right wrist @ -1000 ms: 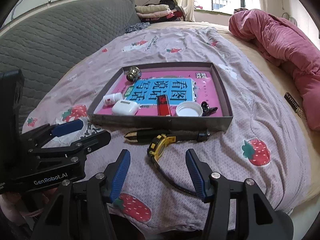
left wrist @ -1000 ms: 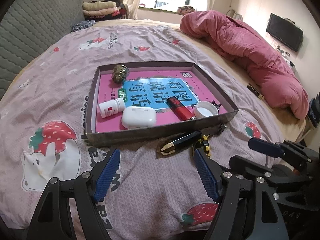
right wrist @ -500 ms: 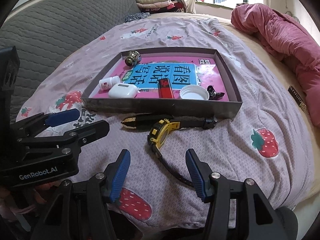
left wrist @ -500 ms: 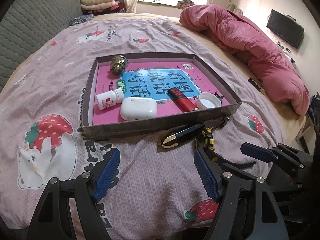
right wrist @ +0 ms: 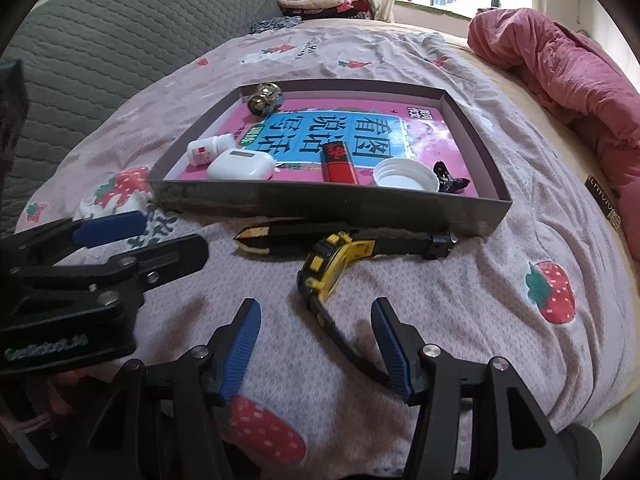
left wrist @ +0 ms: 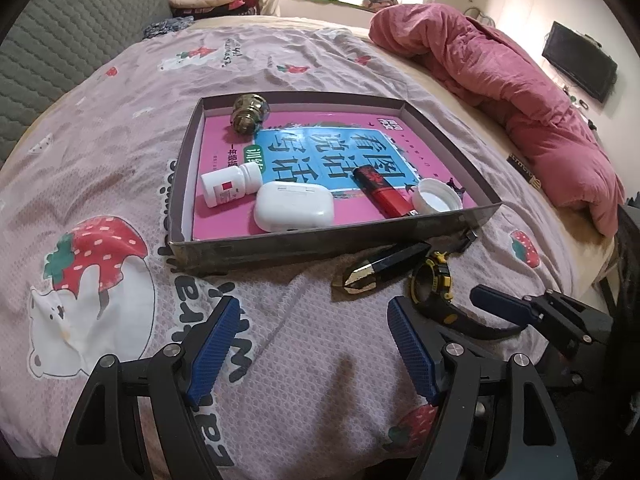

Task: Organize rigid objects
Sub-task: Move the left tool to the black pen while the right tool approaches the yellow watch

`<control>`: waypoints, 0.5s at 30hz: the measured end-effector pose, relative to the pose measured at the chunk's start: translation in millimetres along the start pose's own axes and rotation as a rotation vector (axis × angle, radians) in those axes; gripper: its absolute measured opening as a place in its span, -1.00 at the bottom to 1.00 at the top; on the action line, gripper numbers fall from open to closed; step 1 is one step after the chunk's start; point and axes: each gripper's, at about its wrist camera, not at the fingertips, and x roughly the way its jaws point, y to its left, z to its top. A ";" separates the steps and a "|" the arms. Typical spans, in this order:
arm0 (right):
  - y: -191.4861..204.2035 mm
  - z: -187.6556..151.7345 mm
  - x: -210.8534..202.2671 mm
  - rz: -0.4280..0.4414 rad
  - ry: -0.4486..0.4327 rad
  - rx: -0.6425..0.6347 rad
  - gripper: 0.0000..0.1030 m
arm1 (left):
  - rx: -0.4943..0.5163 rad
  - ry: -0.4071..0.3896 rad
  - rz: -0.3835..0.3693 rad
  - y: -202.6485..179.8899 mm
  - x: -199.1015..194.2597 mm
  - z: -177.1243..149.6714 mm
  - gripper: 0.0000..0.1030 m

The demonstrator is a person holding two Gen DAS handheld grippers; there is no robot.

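Over the strawberry-print bedsheet (left wrist: 280, 60), I am holding my left gripper (left wrist: 312, 344) and my right gripper (right wrist: 316, 344) with both pairs of jaws spread and pinching nothing. Compared with a second ago, both are sitting lower and closer to the shallow box (left wrist: 320, 240), so everything is looming larger. In the right wrist view the yellow-and-black wristwatch (right wrist: 332, 264) is now lying nearer my right fingertips (right wrist: 386, 320), its strap running back between them.

Outside the box, just beside its near wall, the black-and-gold pointed case (left wrist: 384, 270) is lying next to the watch. Inside, the white pill bottle (left wrist: 230, 184), earbud case (left wrist: 294, 206), red lighter (left wrist: 382, 190), white lid (left wrist: 438, 196) and brass knob (left wrist: 248, 114) are resting on a pink book.

A small black clip (right wrist: 450, 178) is showing clearly only from the right wrist; from the left, the box wall is hiding most of it. My right finger is cutting off the strap's tail.
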 end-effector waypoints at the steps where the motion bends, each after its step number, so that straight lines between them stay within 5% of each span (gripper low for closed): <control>1: -1.3 1.3 3.2 -0.006 0.000 0.010 0.10 | -0.002 0.002 -0.001 1.0 0.7 0.1 0.50; 15: -7.0 8.5 26.2 -0.022 -0.006 0.074 0.10 | 0.003 0.020 -0.024 -0.3 12.3 1.6 0.50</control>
